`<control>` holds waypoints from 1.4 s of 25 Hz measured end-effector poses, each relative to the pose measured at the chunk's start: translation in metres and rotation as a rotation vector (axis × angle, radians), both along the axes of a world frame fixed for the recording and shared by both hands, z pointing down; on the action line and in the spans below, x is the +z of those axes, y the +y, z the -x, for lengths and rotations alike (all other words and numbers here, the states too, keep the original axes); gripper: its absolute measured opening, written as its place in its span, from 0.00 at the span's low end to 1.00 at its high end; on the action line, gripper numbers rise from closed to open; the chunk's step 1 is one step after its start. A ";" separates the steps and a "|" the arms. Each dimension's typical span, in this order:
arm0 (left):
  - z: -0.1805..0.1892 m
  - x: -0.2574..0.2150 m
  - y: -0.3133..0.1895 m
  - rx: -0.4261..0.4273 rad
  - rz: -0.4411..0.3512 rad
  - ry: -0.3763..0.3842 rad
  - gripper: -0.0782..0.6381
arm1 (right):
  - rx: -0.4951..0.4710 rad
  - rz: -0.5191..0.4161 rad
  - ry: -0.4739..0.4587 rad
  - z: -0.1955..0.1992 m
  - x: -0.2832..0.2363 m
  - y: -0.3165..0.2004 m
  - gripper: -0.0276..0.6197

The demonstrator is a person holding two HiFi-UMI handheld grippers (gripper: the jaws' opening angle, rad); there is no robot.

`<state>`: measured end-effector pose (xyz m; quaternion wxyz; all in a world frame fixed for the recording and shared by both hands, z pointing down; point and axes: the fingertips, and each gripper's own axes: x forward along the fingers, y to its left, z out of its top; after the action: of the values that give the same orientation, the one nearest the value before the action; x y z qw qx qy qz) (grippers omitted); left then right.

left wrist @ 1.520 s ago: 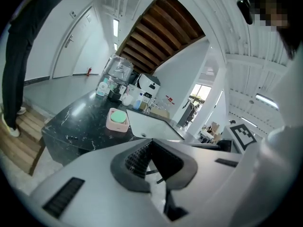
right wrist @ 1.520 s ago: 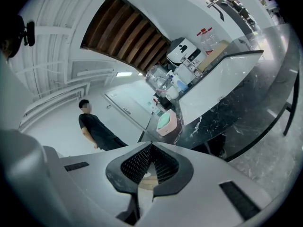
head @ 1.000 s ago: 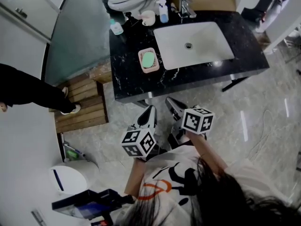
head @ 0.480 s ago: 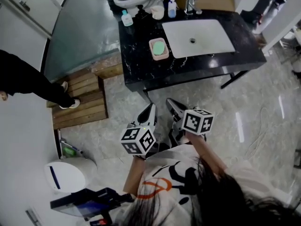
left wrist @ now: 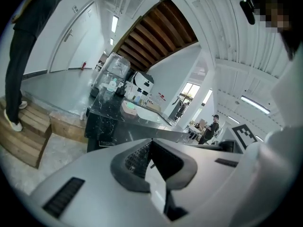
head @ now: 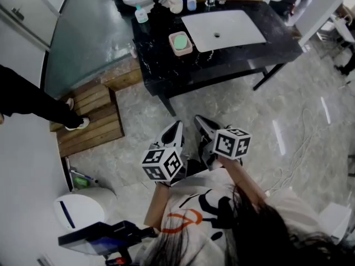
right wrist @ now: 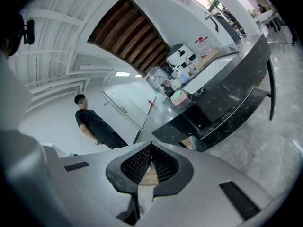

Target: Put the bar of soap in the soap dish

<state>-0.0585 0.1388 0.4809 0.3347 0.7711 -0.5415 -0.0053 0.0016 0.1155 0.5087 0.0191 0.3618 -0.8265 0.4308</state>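
The green bar of soap (head: 179, 40) lies in the pink soap dish (head: 188, 49) on the black marble counter (head: 222, 60), left of the basin. Both grippers hang over the floor, well short of the counter and apart from the dish. My left gripper (head: 176, 127) is shut with nothing between its pads. My right gripper (head: 198, 119) is shut and empty too. In the left gripper view the dish (left wrist: 128, 109) sits far beyond the gripper (left wrist: 151, 142). The right gripper view shows the dish (right wrist: 179, 97) small on the counter past the gripper (right wrist: 151, 145).
A white basin (head: 222, 29) is set into the counter, with bottles (head: 141, 14) and a cup (head: 176, 5) behind it. Wooden steps (head: 89, 118) and a standing person's leg (head: 33, 101) are at the left. A white bin (head: 77, 212) stands near my feet.
The counter with the dish has slid up and grown smaller in the head view: I and both grippers have backed away from it. Both grippers stayed shut.
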 end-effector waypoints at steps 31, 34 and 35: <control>-0.048 -0.022 0.003 0.031 -0.054 0.031 0.11 | -0.053 -0.105 0.118 -0.039 -0.025 0.026 0.06; -0.055 -0.022 0.002 0.034 -0.053 0.029 0.11 | -0.051 -0.105 0.114 -0.045 -0.025 0.025 0.06; -0.057 -0.022 0.002 0.033 -0.052 0.027 0.11 | -0.052 -0.105 0.113 -0.047 -0.025 0.024 0.06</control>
<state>-0.0016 0.1408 0.4586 0.3217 0.7884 -0.5237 -0.0243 0.0483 0.1398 0.4833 0.0579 0.3644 -0.8548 0.3649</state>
